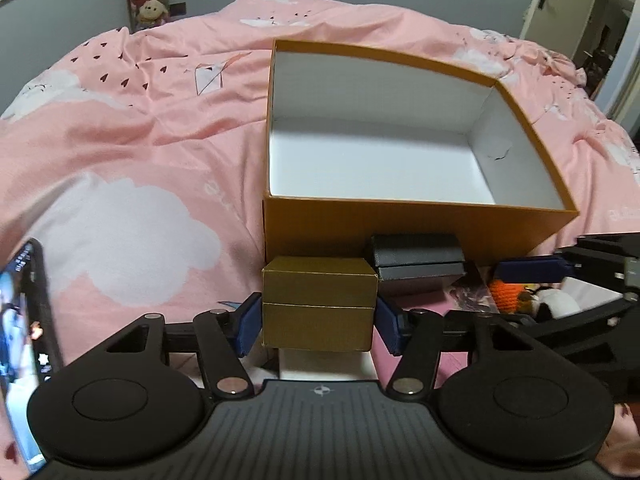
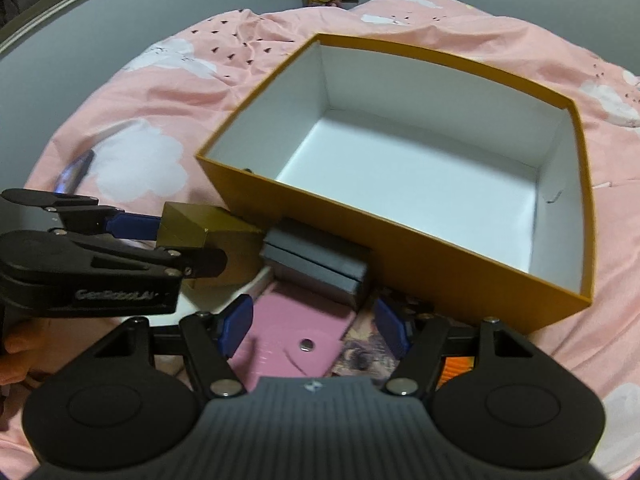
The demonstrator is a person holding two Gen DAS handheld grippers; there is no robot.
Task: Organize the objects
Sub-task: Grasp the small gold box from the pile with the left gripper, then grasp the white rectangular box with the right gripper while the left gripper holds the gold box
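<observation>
The left hand-held gripper [image 1: 318,326] pointed steeply downward, its 2 blue pads [image 1: 247,326] set against opposite sides of a gold box [image 1: 318,306]. The right hand-held gripper [image 2: 314,326] tilted down likewise, its 2 fingers [image 2: 236,326] spread apart with nothing clamped between them.

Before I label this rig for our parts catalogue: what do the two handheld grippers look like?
Both match: the left gripper and right gripper have black linkage arms with silver pivot pins, blue finger pads, a ribbed grey body and round black discs. Embossed lettering marks the left one's side.
</observation>
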